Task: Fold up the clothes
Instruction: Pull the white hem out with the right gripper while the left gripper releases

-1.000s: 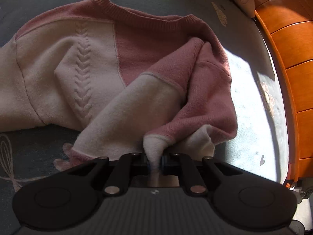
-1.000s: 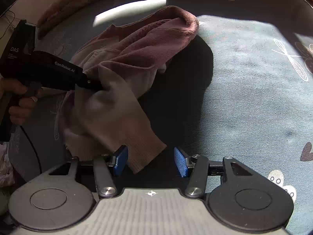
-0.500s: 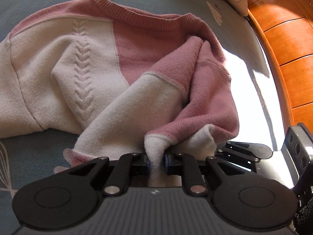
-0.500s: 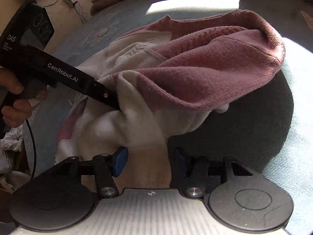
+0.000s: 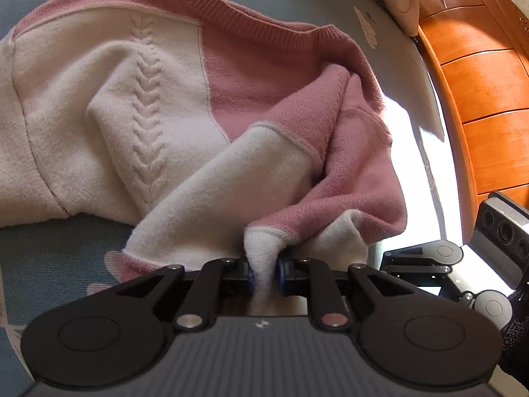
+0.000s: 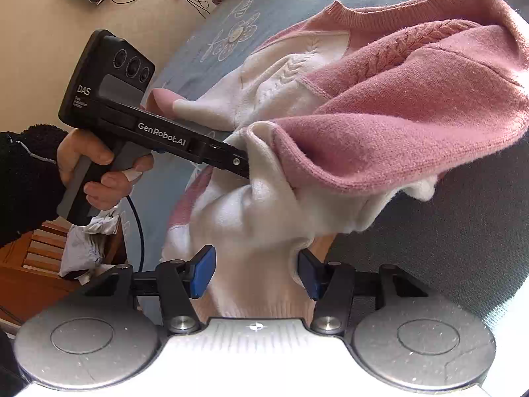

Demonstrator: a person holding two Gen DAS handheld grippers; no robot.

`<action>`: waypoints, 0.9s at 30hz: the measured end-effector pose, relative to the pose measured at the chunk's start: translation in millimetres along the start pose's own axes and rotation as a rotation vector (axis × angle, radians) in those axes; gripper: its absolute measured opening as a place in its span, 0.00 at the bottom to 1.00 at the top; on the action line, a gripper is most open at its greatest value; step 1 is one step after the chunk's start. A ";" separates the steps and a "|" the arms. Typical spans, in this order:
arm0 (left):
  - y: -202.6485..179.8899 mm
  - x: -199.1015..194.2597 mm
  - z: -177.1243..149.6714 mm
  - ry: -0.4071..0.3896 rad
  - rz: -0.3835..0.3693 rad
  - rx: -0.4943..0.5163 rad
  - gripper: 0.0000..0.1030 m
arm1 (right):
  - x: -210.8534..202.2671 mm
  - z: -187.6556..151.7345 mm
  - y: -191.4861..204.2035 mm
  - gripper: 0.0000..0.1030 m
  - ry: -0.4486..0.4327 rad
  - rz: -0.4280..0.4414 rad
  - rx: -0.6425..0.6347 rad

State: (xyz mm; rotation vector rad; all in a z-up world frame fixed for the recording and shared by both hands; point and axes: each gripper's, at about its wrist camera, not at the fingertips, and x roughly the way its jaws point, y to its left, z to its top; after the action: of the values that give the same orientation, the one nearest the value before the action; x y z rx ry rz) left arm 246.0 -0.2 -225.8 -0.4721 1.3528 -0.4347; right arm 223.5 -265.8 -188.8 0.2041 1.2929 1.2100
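- On the blue-grey bedspread (image 5: pixel 56 258) with its pale flower print lies my job: a pink and cream knitted sweater (image 5: pixel 139 106) with a cable plait down the front, its body spread flat and one side lifted off the bed.
- Left gripper (image 5: pixel 263 273): clenched on a cream fold of the sweater's lower edge, the blue pads pinching the knit between them. From the right wrist view I see the left gripper's black body, a hand (image 6: pixel 99 172) around its grip, and its tip buried in the cream cloth.
- Right gripper (image 6: pixel 254 273): released. Its blue pads stand apart on either side of the cream ribbed cuff or hem (image 6: pixel 264 284) hanging between them, and I see no pinch on it.
- Handling, as I judge it: soft, thick, light knit. It drapes and bunches, holds no shape, and should stretch if I pull hard. Not slippery; the fuzzy surface should bite well on the pads.
- Where to take hold: the ribbed edge sitting between my right pads looks the best spot, denser than the body knit. I'd close there, catching the whole thickness and not one loose layer.
- With both grips on, I'd carry the raised side across the cream front panel and lay it down smoothly.
- Risk: the pink sleeve (image 6: pixel 413 125) bulges above my right gripper and could fold under itself into a lump.
- Orange wooden drawers (image 5: pixel 486 76) stand beside the bed.
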 end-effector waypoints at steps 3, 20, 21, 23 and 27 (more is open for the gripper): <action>-0.2 0.8 -0.6 -0.004 0.000 0.000 0.16 | -12.0 -9.9 10.7 0.55 -0.016 0.049 0.026; -10.1 -4.5 -2.6 -0.002 0.005 0.037 0.16 | 12.2 -9.0 -3.5 0.07 0.031 -0.142 0.070; -15.8 -7.3 -3.9 -0.004 0.011 0.054 0.19 | 8.3 -10.3 -0.1 0.06 0.033 -0.167 0.073; -29.0 -13.9 -9.1 -0.008 0.024 0.102 0.29 | -2.8 -13.0 6.2 0.06 0.031 -0.217 0.084; -55.5 -26.9 -24.9 0.001 0.022 0.210 0.50 | -34.3 -19.9 16.9 0.05 0.024 -0.357 0.092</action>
State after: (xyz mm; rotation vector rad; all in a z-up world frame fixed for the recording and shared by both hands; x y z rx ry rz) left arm 215.6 -33.1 -176.6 -0.2836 1.2953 -0.5521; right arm 204.6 -294.4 -162.7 0.0219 1.3405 0.8519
